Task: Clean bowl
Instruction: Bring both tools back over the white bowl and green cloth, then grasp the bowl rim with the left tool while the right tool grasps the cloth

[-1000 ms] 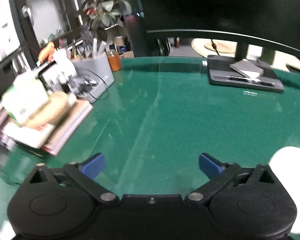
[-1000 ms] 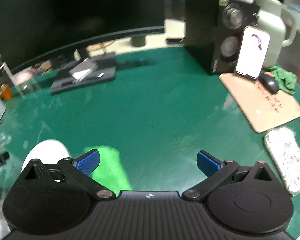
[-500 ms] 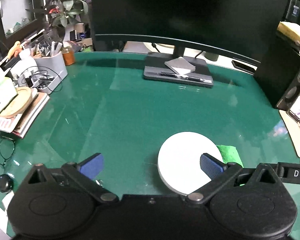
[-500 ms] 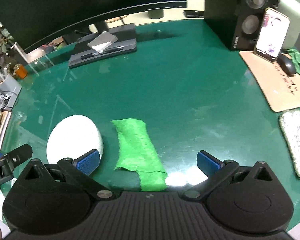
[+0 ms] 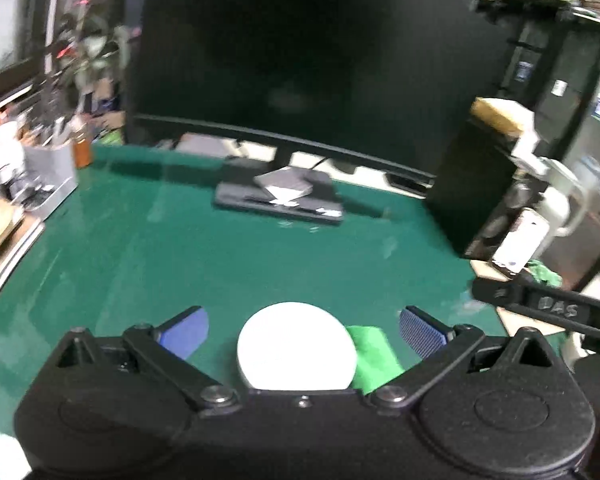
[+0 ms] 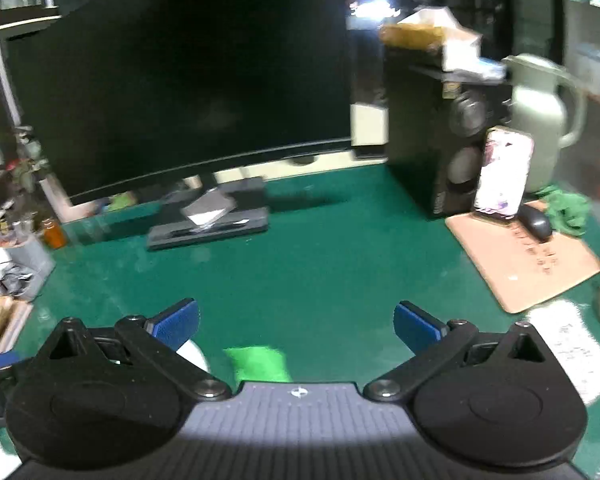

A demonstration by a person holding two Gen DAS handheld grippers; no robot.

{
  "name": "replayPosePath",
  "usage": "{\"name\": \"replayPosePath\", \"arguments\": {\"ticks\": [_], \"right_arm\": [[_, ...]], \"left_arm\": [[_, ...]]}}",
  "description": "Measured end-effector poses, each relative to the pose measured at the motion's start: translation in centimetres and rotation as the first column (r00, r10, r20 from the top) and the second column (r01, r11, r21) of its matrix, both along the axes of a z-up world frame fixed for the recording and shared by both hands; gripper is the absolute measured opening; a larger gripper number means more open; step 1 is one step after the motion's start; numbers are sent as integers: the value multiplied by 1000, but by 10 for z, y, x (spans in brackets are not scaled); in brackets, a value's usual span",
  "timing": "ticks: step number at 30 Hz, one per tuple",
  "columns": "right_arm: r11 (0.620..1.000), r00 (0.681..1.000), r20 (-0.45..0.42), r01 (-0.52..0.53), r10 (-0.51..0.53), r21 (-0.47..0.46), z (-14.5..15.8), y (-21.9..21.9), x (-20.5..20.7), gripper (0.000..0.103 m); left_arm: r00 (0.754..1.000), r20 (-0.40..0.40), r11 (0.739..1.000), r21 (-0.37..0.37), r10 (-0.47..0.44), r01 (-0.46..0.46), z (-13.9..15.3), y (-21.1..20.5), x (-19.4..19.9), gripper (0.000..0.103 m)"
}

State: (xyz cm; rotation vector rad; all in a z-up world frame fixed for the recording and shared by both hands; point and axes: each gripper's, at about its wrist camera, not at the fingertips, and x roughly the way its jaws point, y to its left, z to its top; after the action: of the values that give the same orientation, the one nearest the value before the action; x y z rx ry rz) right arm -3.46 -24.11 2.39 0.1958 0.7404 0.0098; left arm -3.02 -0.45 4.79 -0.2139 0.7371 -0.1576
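Both views have tipped upward since half a second ago: the white bowl [image 5: 296, 346], which sat well out in front of the left hand-held gripper [image 5: 303, 330], now lies low between its blue pads, close against the gripper body, and the picture is smeared with motion. The bowl appears upside down on the bench [image 5: 228, 256], showing only a plain white dome. The green cloth [image 5: 374, 354] lies just beside it at 3 o'clock, touching or nearly so. From the right hand-held gripper [image 6: 296, 322] only the cloth's far end [image 6: 258, 362] and a sliver of the bowl [image 6: 194, 354] show, right at the lower edge. Both grippers are spread wide and carry nothing, so I judge the cleaning has not begun; each seems lined up on its own target, left over the bowl, right over the cloth.

The bench is a dark green glossy surface with pale scuffs. At 12 o'clock stands a big curved monitor [image 6: 188, 92], its base plate [image 6: 210, 222] carrying a grey pad. At 2 o'clock are a black speaker [image 6: 452, 148], a propped phone [image 6: 504, 176], a pale jug [image 6: 540, 112] and a mouse [image 6: 536, 222] on a tan mat [image 6: 528, 264]. At 9 o'clock sit a grey organiser [image 5: 52, 178] and stacked books.
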Motion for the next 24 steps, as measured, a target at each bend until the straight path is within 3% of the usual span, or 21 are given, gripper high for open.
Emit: {"name": "replayPosePath", "arguments": {"ticks": [3,5,9,10,11,14,15,16,20,24], "right_arm": [[1000,993,-116,-1,3,11,-15,-1,11,103],[999,986,-168,25,-20,31,-19,-7,18,103],[994,979,-205,29,-8,102,-33,-18,32,101],[992,981,-195,19,5,122,-37,-20,33,99],[992,982,-188,11,13,129,-42,-22,35,96],[993,980,-198,-9,32,118,-56,-24,38,53],[993,977,-209,-17,41,118,-60,-25,39,24],[990,971,-230,-34,65,135,-67,-26,43,13],[985,962,-242,-88,122,149,-79,-24,52,4],[976,957,-216,-165,193,139,-84,-12,59,5]], "left_arm": [[1000,-20,1000,12,-20,20,-3,-6,8,103],[1000,25,1000,9,-14,14,-6,-3,14,103],[997,69,998,-54,-28,32,-19,2,29,98],[998,60,997,-74,-33,38,-22,3,31,82],[998,49,994,-93,-46,50,-26,2,32,59],[996,13,987,-134,-87,88,-42,-1,38,27],[996,-1,986,-138,-94,93,-48,-2,40,21],[995,-14,985,-143,-99,96,-53,-2,42,12],[996,-61,986,-155,-65,55,-70,5,45,5],[994,-105,991,-132,-32,18,-83,14,48,5]]}}
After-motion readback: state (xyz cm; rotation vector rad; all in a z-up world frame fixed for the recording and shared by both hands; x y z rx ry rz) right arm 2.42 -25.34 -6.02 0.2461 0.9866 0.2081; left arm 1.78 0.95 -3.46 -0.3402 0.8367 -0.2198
